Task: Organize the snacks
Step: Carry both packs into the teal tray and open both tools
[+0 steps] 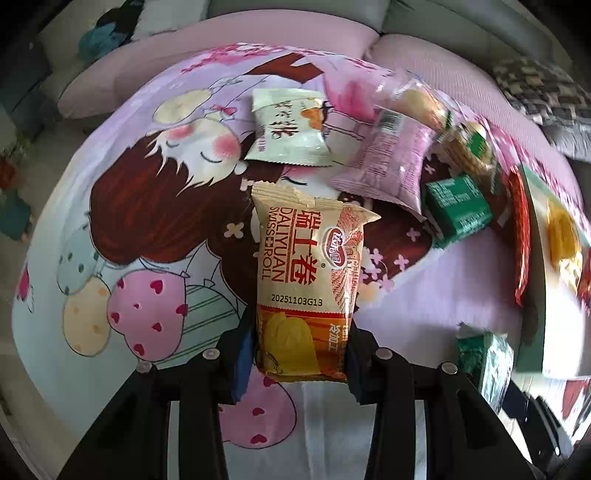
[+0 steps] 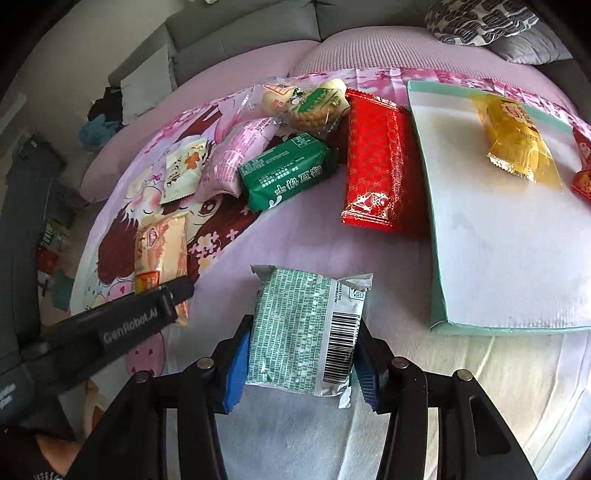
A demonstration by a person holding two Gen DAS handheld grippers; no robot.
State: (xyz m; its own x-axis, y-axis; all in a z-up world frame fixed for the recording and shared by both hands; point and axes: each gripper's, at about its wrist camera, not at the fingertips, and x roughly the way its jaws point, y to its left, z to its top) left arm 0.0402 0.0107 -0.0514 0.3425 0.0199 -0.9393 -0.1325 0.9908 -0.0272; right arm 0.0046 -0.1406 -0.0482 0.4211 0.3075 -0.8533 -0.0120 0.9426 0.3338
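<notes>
My left gripper (image 1: 295,354) is shut on a tan Swiss roll packet (image 1: 303,273), held above the cartoon-print cloth. It also shows in the right wrist view (image 2: 162,251), with the left gripper's black body (image 2: 122,325) in front of it. My right gripper (image 2: 299,358) is shut on a pale green biscuit packet (image 2: 303,328), barcode side up; it shows blurred in the left wrist view (image 1: 484,354). A white tray with teal rim (image 2: 439,258) lies to the right, holding a yellow packet (image 2: 517,140) and a red packet (image 2: 583,166) at the edge.
Loose snacks lie on the cloth: a white packet (image 1: 288,125), a pink packet (image 1: 391,162), a dark green packet (image 2: 288,170), a long red packet (image 2: 376,162), and clear-wrapped biscuits (image 2: 310,103). A grey sofa back (image 2: 240,40) and a patterned cushion (image 2: 487,18) lie behind.
</notes>
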